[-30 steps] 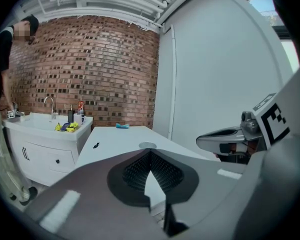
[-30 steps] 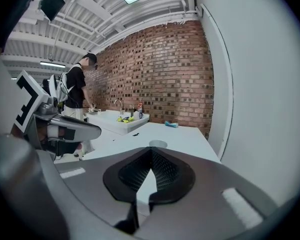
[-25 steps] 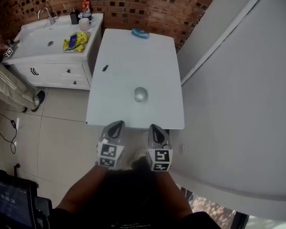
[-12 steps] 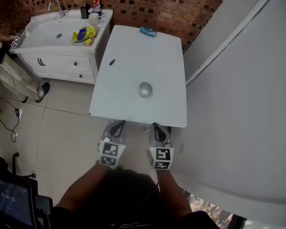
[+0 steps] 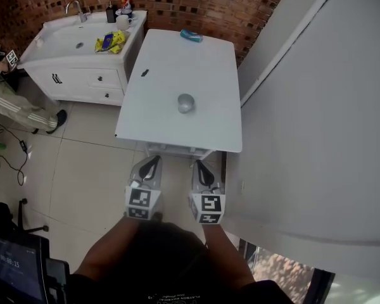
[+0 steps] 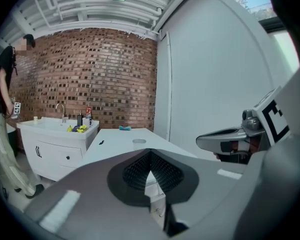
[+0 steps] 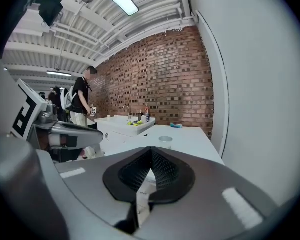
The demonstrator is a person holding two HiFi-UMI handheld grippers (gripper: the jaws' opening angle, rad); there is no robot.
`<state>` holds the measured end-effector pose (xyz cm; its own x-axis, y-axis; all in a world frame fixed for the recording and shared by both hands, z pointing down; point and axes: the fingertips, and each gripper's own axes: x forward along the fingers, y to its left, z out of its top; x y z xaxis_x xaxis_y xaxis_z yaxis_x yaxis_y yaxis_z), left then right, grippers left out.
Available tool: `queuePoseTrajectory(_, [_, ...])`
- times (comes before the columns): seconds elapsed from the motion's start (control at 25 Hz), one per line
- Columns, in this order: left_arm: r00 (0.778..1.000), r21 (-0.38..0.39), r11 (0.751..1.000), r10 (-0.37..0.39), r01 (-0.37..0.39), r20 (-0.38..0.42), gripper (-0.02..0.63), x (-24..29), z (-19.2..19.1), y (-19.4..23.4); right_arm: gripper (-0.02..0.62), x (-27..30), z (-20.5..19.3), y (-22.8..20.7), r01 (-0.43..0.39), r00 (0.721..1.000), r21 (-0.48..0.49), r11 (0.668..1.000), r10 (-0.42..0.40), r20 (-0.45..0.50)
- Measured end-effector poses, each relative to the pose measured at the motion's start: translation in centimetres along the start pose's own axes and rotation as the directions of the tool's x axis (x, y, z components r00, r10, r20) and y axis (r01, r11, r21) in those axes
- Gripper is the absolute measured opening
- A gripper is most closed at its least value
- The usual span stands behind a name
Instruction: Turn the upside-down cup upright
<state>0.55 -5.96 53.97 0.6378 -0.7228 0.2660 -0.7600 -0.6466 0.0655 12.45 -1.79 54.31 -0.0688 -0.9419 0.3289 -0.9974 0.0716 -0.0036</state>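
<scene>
The cup [image 5: 185, 104] is small, clear and greyish, and stands mouth-down near the middle of the white table [image 5: 171, 68]. It also shows small and far off as the cup [image 6: 139, 143] in the left gripper view and the cup [image 7: 165, 139] in the right gripper view. My left gripper [image 5: 153, 163] and right gripper [image 5: 199, 168] hang side by side over the floor, just short of the table's near edge. Both are shut with nothing in them and well away from the cup. In each gripper view the jaws meet in a thin seam.
A white sink cabinet [image 5: 69, 49] with yellow packets [image 5: 111, 41] stands left of the table. A blue object [image 5: 191, 35] lies at the table's far end, a small dark item [image 5: 144, 73] near its left edge. A person [image 5: 6, 100] stands at far left. A white wall [image 5: 304, 106] runs along the right.
Both grippers have drawn back slightly from the table's near edge and stay shut. The head view has shifted. The cup has not moved.
</scene>
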Motion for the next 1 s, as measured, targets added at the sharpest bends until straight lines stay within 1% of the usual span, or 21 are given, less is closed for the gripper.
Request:
queuePoseTrajectory(0.16, [1.0,0.008,1.0,-0.003,0.003,0.0,-0.005,-1.5,-0.3,-2.0,0.012,-2.4,-0.9,0.2,-0.017,1.0,-0.002,1.0,0.017,0.002])
queuePoseTrajectory(0.32, [1.0,0.007,1.0,-0.008,0.008,-0.008,-0.005,-3.1,-0.8,-4.0,0.012,-4.7,-0.7,0.9,-0.039,0.999,-0.024,0.999,0.039,0.012])
queuePoseTrajectory(0.48, [1.0,-0.006,1.0,0.01,-0.01,0.019,-0.005,-5.0,-0.4,-5.2,0.012,-6.4,0.2,1.3,-0.046,0.998,-0.056,0.997,0.048,0.036])
queuePoseTrajectory(0.64, [0.998,-0.017,0.999,0.045,-0.044,0.04,-0.005,-7.2,-0.6,-6.1,0.012,-8.5,0.4,1.7,-0.052,0.997,-0.058,0.997,0.055,0.054])
queuePoseTrajectory(0.76, [0.997,-0.009,0.998,0.059,-0.059,0.041,-0.005,-9.0,-0.7,-6.9,0.012,-10.0,-0.3,2.3,-0.061,0.997,-0.068,0.996,0.064,0.037])
queuePoseTrajectory(0.84, [0.998,-0.001,0.998,0.063,-0.063,0.027,-0.005,-10.4,-1.2,-7.4,0.012,-10.9,-0.9,3.1,-0.074,0.997,-0.067,0.995,0.076,0.024])
queuePoseTrajectory(1.0, [0.999,0.001,0.999,0.052,-0.052,0.002,-0.005,-12.1,-2.0,-7.1,0.012,-11.8,-1.9,4.1,-0.064,0.998,-0.044,0.997,0.064,0.006])
